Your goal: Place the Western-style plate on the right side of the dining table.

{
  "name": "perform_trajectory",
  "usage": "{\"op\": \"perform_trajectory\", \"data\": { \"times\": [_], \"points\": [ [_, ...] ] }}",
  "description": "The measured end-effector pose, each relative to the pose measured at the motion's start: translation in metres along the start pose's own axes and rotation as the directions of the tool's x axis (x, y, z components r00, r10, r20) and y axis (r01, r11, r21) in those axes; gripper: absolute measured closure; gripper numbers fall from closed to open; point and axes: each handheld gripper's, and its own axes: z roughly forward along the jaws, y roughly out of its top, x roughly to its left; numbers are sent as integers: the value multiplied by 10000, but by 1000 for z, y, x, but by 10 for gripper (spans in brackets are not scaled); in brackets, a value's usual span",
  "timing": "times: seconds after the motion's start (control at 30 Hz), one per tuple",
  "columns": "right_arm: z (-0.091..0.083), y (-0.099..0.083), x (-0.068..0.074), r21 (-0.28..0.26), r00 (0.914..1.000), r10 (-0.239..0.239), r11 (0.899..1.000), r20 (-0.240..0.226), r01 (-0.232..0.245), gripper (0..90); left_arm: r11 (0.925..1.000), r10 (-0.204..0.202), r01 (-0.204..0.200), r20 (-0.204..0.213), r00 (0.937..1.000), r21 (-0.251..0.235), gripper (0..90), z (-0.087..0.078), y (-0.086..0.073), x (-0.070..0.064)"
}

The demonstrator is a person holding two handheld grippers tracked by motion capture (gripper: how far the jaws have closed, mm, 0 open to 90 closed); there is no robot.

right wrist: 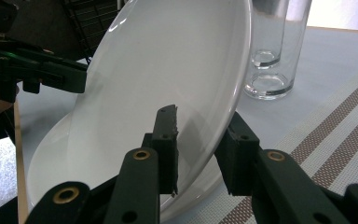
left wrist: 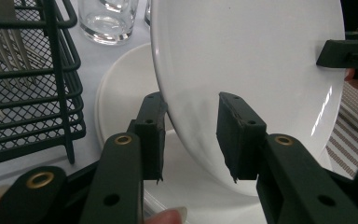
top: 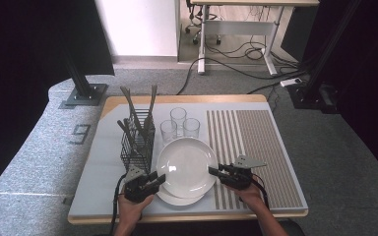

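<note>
A white plate [top: 187,164] is tilted and lifted above a second white plate [top: 177,199] that lies on the table's front edge. My left gripper [top: 160,179] holds the upper plate's left rim and my right gripper [top: 214,171] holds its right rim. In the left gripper view the upper plate [left wrist: 247,70] runs between the jaws of the left gripper [left wrist: 193,135], with the lower plate [left wrist: 121,88] behind. In the right gripper view the right gripper [right wrist: 198,149] has one jaw over the upper plate [right wrist: 168,70] and one under its rim.
A black wire basket [top: 138,145] holding several pieces of cutlery stands left of the plates. Three clear glasses [top: 178,117] stand just behind them. A striped mat [top: 256,147] covers the table's right half. The table's front edge lies close below both hands.
</note>
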Motion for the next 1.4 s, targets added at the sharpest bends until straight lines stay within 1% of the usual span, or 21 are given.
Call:
{"op": "perform_trajectory", "data": {
  "times": [0.13, 0.33, 0.5, 0.63, 0.83, 0.9, 0.97, 1.07, 1.4],
  "points": [
    [0, 1, 0, 5, 10000, -4, 10000, -47, 4, 717, 9999, -35, 35, -2, 10000, -116, 629, -1, 1, 1],
    [0, 4, 1, 74, 9999, 117, 9999, -127, -116, 736, 9994, -25, 26, 41, 10000, -331, 635, -6, 3, 1],
    [-2, 7, 2, 27, 9995, 231, 9997, -215, -231, 767, 9984, 5, 0, 88, 10000, -569, 634, -12, 6, 0],
    [-3, 10, 4, -75, 9995, 178, 9998, -253, -180, 783, 9975, 32, -24, 104, 9999, -706, 636, -14, 7, 0],
    [-3, 12, 7, -281, 9998, -88, 9996, -153, 83, 793, 9966, 85, -77, 98, 9999, -825, 634, -17, 9, 0],
    [-3, 12, 8, -339, 9994, -309, 9990, -133, 305, 792, 9964, 135, -133, 23, 9999, -841, 633, -17, 8, 0],
    [-3, 12, 9, -396, 9991, -402, 9984, -120, 396, 791, 9962, 209, -215, -83, 9997, -848, 631, -16, 8, -1],
    [-1, 12, 8, -458, 9993, -362, 9983, -127, 356, 785, 9961, 238, -249, -135, 9996, -852, 628, -16, 8, -2],
    [4, 13, 5, -509, 9994, 25, 9987, -332, -42, 776, 9955, 310, -329, -235, 9992, -887, 623, -15, 7, -3]
  ]
}}
